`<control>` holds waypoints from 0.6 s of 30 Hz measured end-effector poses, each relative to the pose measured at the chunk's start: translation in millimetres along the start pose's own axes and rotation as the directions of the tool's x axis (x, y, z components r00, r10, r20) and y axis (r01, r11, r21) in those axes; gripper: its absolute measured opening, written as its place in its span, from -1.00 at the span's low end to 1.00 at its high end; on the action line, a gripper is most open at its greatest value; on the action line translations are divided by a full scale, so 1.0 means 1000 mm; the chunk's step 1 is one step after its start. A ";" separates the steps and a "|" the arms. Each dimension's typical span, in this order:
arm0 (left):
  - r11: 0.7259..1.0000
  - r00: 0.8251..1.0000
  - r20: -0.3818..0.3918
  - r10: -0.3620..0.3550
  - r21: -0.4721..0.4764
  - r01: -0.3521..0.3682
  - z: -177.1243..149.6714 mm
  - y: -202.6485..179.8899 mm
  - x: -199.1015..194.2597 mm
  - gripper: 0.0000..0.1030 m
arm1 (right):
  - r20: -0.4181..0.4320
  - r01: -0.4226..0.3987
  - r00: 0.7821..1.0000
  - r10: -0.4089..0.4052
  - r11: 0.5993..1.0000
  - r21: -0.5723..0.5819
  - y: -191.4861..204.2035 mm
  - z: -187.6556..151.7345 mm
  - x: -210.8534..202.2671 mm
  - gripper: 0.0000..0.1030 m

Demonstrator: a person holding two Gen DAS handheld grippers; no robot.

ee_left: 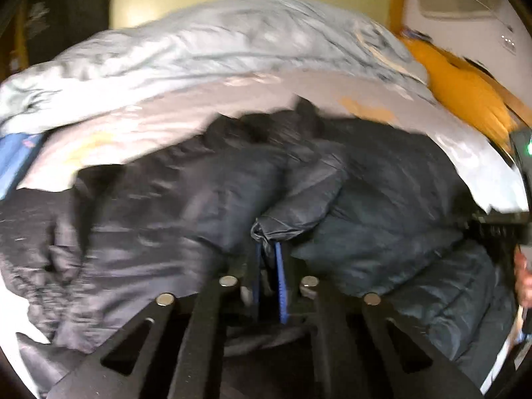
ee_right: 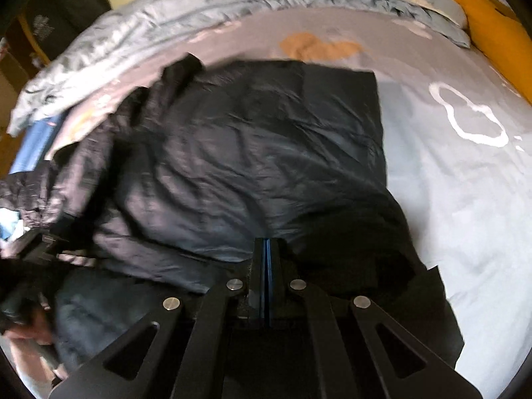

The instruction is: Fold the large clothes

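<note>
The jacket (ee_right: 239, 153) is spread dark on the bed (ee_right: 465, 179), its square far edge seen only from the right wrist. In the left view, a bunched fold is clamped in the left gripper (ee_left: 268, 249). The right gripper (ee_right: 267, 249) is pressed together at the jacket's near edge; whether cloth is pinched cannot be told.

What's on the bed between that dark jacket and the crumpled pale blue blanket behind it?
Only a bare strip of printed bedsheet lies between the dark jacket and the blue blanket. The right wrist view shows it best.
</note>
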State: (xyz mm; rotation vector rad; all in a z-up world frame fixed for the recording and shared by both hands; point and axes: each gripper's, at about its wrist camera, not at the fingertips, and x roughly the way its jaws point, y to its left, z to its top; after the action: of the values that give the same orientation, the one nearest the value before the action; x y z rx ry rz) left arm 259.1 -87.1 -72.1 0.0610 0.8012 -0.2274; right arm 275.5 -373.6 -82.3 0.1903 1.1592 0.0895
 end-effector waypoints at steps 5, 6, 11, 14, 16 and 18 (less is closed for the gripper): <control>0.981 0.991 0.051 0.122 -0.159 -0.112 0.003 0.061 -0.026 -0.88 | -0.008 0.005 1.000 -0.005 1.000 0.002 -0.002 0.002 0.004 -0.98; 0.973 0.987 0.051 0.155 -0.179 -0.144 0.002 0.076 -0.030 -0.88 | -0.007 0.010 1.000 -0.010 1.000 0.000 -0.001 0.001 0.004 -0.98; 0.941 0.993 0.000 0.119 -0.320 -0.113 -0.006 0.138 -0.034 -0.72 | 0.000 0.015 1.000 -0.015 1.000 0.009 -0.001 0.001 0.003 -0.98; 0.931 0.987 -0.013 0.157 -0.332 -0.153 -0.011 0.148 -0.038 0.05 | 0.040 0.026 0.999 -0.026 1.000 0.003 0.000 0.000 -0.005 -0.98; 0.925 0.983 0.014 0.183 -0.341 -0.167 -0.013 0.148 -0.049 0.22 | 0.078 0.043 0.996 -0.042 0.999 -0.011 0.001 0.000 -0.013 -0.98; 0.932 0.990 0.025 0.138 -0.342 -0.121 -0.013 0.149 -0.053 0.22 | 0.124 0.035 0.992 -0.032 0.999 -0.016 0.003 0.000 -0.024 -0.98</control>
State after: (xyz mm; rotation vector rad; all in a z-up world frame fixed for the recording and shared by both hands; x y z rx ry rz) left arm 248.5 69.4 -47.8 -0.2171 0.7746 0.0374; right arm 265.7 -375.1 -60.0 0.1578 1.0371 0.0578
